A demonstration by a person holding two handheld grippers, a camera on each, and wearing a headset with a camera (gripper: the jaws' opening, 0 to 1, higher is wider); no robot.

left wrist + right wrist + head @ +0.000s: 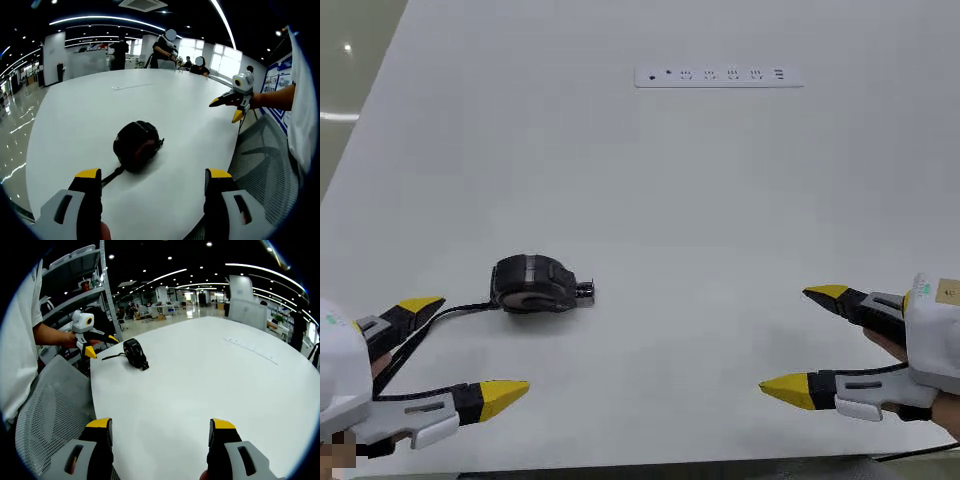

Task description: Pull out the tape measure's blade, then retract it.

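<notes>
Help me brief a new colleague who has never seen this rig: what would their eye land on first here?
The black tape measure stands out, alone on the white table toward its near left, blade in. The yellow-tipped left tongs are open just in front of it, and the right tongs are open well off to its right, both holding nothing. A white power strip lies at the far side.

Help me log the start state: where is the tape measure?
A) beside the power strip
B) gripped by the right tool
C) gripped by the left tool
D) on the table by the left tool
D: the tape measure lies on the table ahead of the open left tool, outside its jaws.
</notes>
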